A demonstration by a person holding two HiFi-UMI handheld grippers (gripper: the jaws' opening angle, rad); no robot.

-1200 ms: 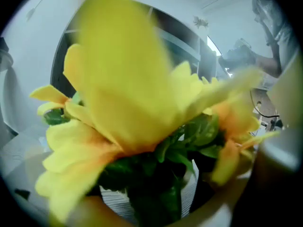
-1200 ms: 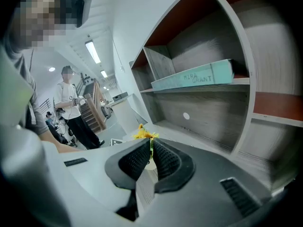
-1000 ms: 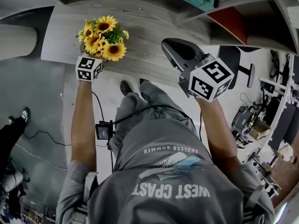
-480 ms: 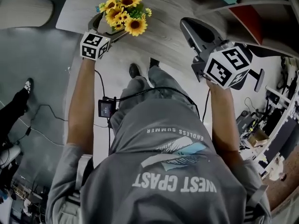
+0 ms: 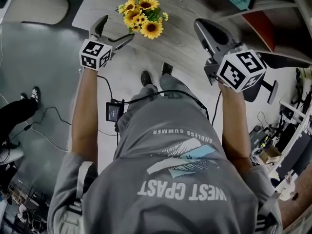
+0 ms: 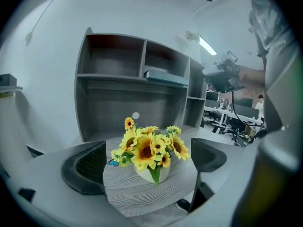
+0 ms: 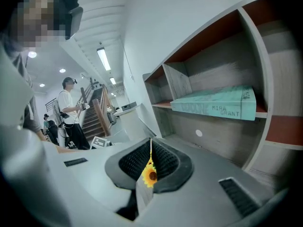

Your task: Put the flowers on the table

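Note:
A bunch of yellow sunflowers [image 5: 143, 17] in a small white vase [image 6: 154, 174] stands upright on the grey wood-grain table [image 5: 180, 45]. My left gripper [image 5: 116, 29] is open just in front of it, near the table's edge, and touches nothing. In the left gripper view the flowers [image 6: 149, 148] show between the two spread jaws, a little beyond them. My right gripper [image 5: 208, 30] hovers over the table's right part, shut with nothing held. Through its thin slit in the right gripper view [image 7: 151, 157] one sunflower [image 7: 151, 176] shows far behind.
A grey shelf unit [image 6: 137, 79] rises behind the table, with a teal book [image 7: 218, 107] lying on one shelf. A person [image 7: 71, 115] stands in the background by stairs. Cables and a small box [image 5: 113, 112] lie on the floor beside the wearer's shoes [image 5: 146, 77].
The left gripper has let go of the flowers and drawn back toward the table's edge. The flowers now stand free on the table. The right gripper stayed shut.

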